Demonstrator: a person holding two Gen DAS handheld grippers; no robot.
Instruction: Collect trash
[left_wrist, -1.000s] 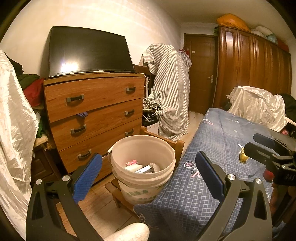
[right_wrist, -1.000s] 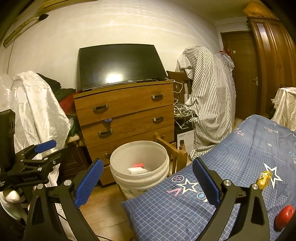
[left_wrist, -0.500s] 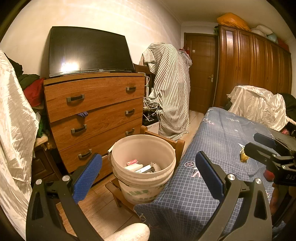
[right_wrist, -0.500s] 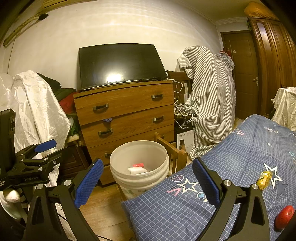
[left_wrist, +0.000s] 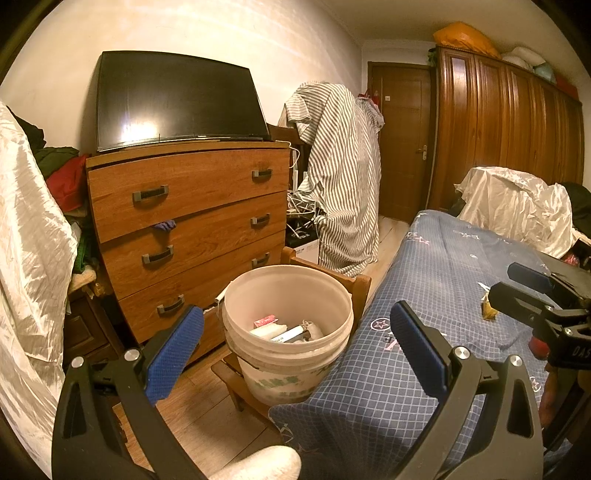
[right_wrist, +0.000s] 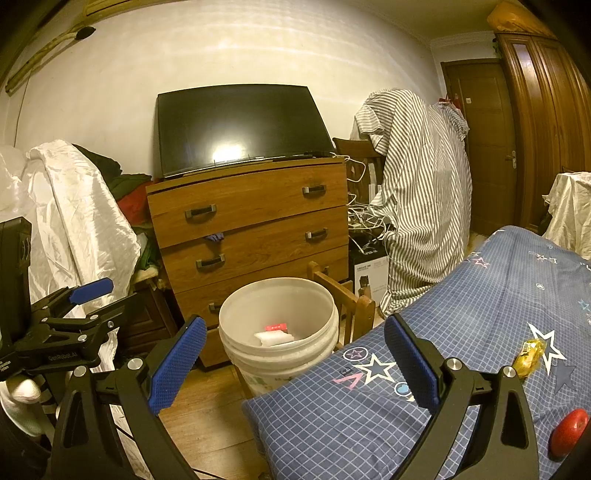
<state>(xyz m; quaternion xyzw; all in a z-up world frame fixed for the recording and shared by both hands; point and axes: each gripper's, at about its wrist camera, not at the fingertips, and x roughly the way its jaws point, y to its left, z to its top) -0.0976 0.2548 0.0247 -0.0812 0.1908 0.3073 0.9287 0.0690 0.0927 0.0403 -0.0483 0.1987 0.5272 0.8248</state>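
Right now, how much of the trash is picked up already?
Some is done: the white plastic bucket already holds a red packet and other bits. Nothing is in hand: the left gripper and the right gripper are both open and empty. Left: a crumpled yellow wrapper lies on the blue checked bedspread. The round red object nearby may be trash too; I cannot tell.

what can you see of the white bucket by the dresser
The white bucket is round, plastic-looking and upright, with no lid and a ridged band under its rim. It sits on a low wooden chair between the dresser and the blue bed. Inside lie a red-labelled packet and white scraps.
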